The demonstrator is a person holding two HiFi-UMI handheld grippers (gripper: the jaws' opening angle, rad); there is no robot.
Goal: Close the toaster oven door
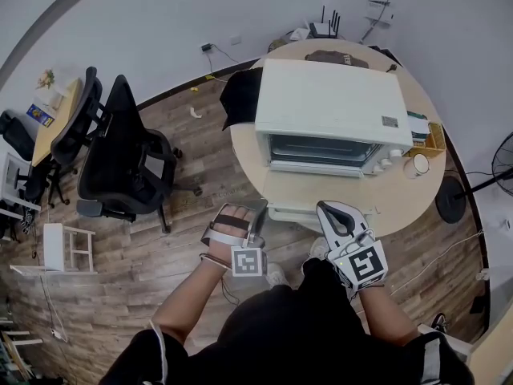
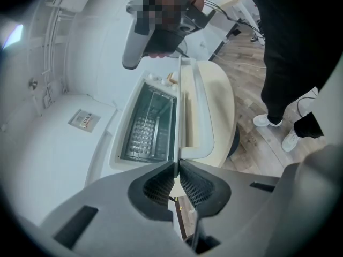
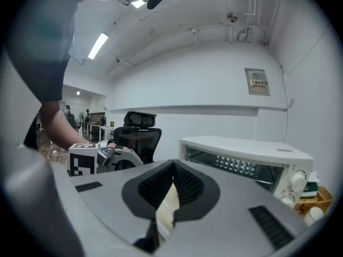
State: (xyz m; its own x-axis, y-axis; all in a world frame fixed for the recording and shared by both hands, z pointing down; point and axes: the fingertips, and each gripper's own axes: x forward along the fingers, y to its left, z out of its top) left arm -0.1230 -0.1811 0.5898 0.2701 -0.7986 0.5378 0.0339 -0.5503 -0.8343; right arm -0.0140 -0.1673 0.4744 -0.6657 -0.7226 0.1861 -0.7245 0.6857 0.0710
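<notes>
1. Clamping the left gripper onto the thin edge of the toaster oven door, pads pressed on either side.
2. Finding that door not yet shut, edge-on straight ahead of those tips, open cavity just beside it.
3. Holding the right gripper clenched on nothing, with the toaster oven ahead to its right and the office chair ahead to its left.
</notes>
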